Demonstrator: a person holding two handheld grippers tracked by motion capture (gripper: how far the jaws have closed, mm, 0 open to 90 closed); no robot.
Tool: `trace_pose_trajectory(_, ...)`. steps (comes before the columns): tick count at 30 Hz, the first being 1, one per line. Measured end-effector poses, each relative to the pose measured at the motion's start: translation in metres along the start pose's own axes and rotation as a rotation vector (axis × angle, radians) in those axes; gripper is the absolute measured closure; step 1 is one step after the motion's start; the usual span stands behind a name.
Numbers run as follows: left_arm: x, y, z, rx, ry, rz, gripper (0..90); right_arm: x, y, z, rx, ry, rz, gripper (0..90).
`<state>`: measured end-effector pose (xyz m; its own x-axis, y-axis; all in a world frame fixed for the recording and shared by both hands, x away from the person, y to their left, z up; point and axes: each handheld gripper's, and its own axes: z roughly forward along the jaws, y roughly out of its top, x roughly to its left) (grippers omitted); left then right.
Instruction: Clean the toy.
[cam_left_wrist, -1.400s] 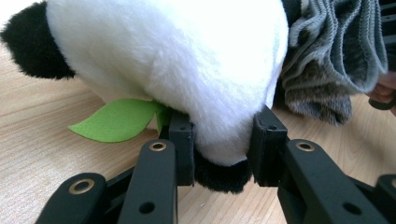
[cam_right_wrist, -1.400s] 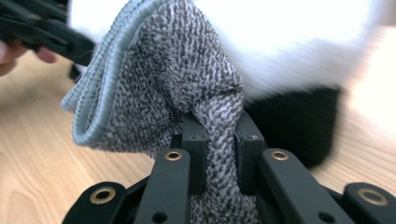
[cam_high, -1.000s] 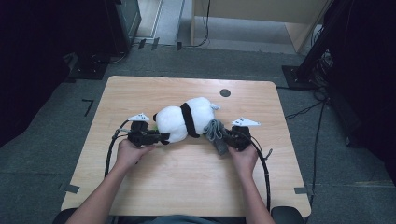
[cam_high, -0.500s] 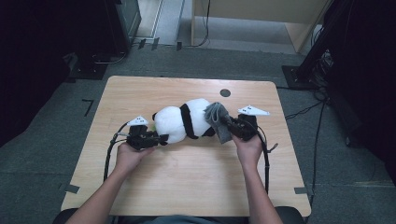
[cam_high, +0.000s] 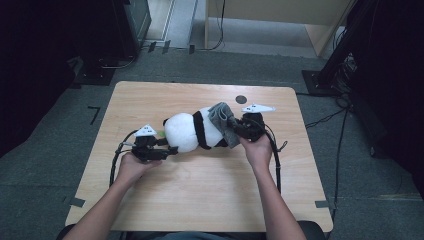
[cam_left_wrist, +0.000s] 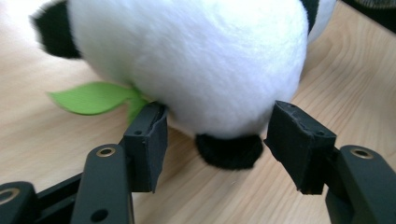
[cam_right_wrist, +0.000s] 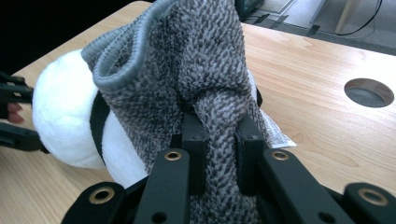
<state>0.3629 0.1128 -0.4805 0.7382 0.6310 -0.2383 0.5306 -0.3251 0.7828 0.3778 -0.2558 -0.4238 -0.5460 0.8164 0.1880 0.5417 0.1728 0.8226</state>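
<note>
The wooden tabletop (cam_high: 200, 190) is the biggest thing here, and it has a small round hole (cam_high: 241, 99) near its 1 o'clock edge. A plush panda (cam_high: 192, 131) lies on its side near the middle of the tabletop. Its round white head points toward 9 o'clock. A grey knitted sock (cam_high: 223, 120) is draped over the panda's other end, at 3 o'clock from the head.

The right gripper (cam_high: 245, 127) sits just at 3 o'clock of the panda. In the right gripper view its jaws are close together and pinch a fold of the sock (cam_right_wrist: 219, 121). The sock's open cuff stands up above the jaws, over the panda's (cam_right_wrist: 65, 116) body.

The left gripper (cam_high: 167, 150) is at 9 o'clock of the panda. In the left gripper view its jaws are wide, one on each side of the bottom of the white head (cam_left_wrist: 196, 60). A green felt leaf (cam_left_wrist: 93, 98) pokes out at 9 o'clock, next to one jaw.
</note>
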Motion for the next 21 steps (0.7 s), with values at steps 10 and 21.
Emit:
trace_pose_trajectory(10,0.03,0.032,-0.024,-0.055,-0.084,0.021,34.1,-0.001,0.004,0.002,0.024,0.009,-0.026,79.4)
trace_pose_trajectory(21,0.048,0.065,-0.007,-0.016,-0.145,0.128,23.9,-0.003,0.005,0.005,0.04,0.015,-0.035,79.5)
